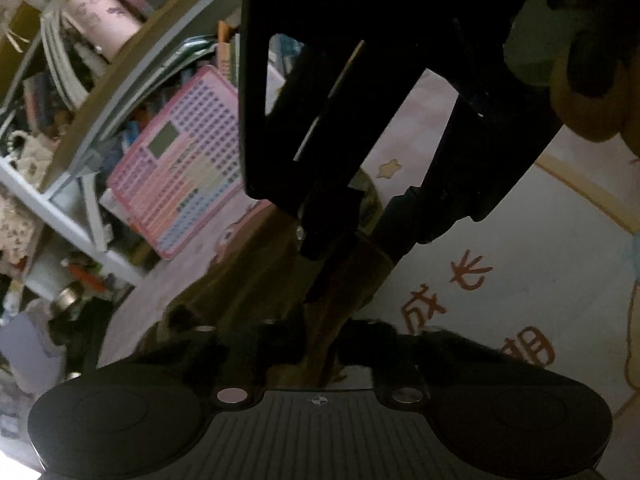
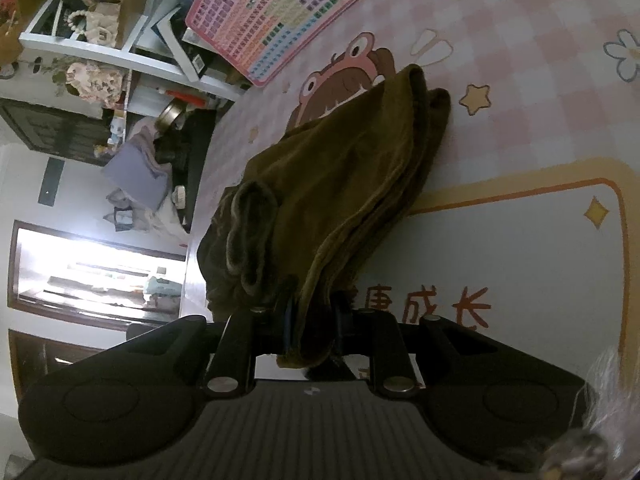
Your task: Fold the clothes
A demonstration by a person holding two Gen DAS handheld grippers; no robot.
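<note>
Right wrist view alone shows the olive-brown fleece garment [image 2: 340, 184] whole, bunched in thick folds on the cartoon-print mat [image 2: 520, 240]. Both right tongs [image 2: 314, 320] and left tongs [image 1: 320, 336] grip its edge.

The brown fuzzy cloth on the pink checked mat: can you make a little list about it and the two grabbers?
garment: olive-brown fleece garment, bunched in folds, partly lifted off the mat
surface: pink checked cartoon mat
right gripper: shut on the garment's near edge
left gripper: shut on brown cloth
other object: pink keyboard toy tablet at the mat's far edge
seen ahead of left gripper: the right gripper's dark body
</note>
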